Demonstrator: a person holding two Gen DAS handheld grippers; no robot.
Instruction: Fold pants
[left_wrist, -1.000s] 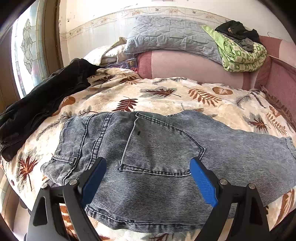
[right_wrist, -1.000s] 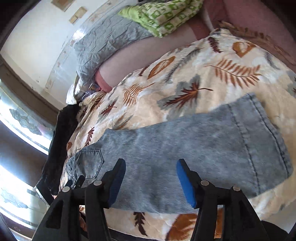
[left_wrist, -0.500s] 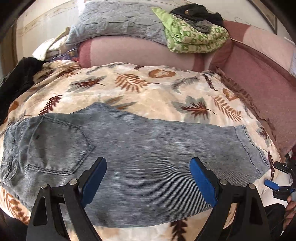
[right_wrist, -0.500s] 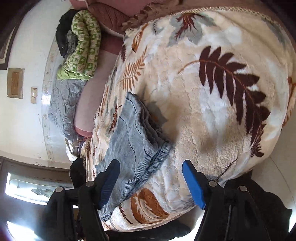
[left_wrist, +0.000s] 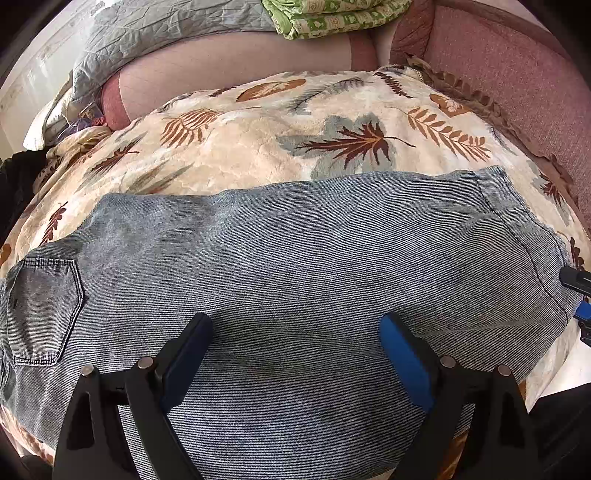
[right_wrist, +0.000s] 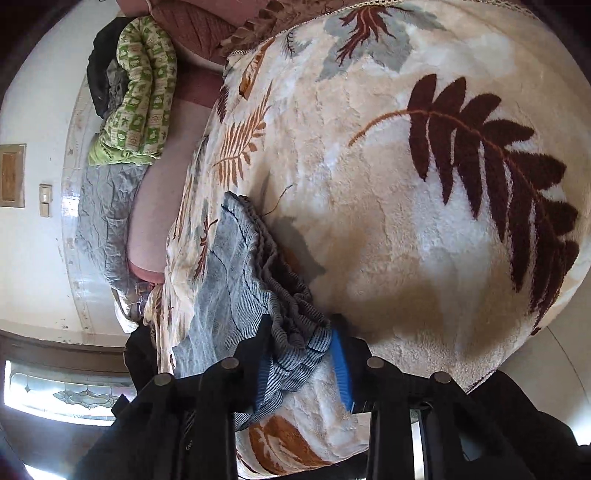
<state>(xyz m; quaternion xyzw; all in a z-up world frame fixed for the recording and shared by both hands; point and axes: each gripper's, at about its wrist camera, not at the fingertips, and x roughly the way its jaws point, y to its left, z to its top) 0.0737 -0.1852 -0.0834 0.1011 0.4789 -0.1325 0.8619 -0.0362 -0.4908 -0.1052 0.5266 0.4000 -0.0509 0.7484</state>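
On the bed (left_wrist: 258, 155): pants (left_wrist: 295, 258) flat across leaf blanket, hem at right.
Left gripper (left_wrist: 295, 354) spread apart over mid-leg, not touching; right gripper (right_wrist: 301, 358) clamped on hem corner w/ both pads.

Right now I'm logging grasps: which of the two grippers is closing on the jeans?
The right gripper, with the bunched hem of the jeans between its fingers; the left gripper hovers open above the leg.

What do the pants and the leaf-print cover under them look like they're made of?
Pants: seemingly washed blue-grey denim, with fine diagonal ribbing, stitched seams and a patch pocket; matte. Leaf-print cover: looks like plush fleece, with a fuzzy, clumped pile and soft sheen. The right gripper is closing around the stacked hems.
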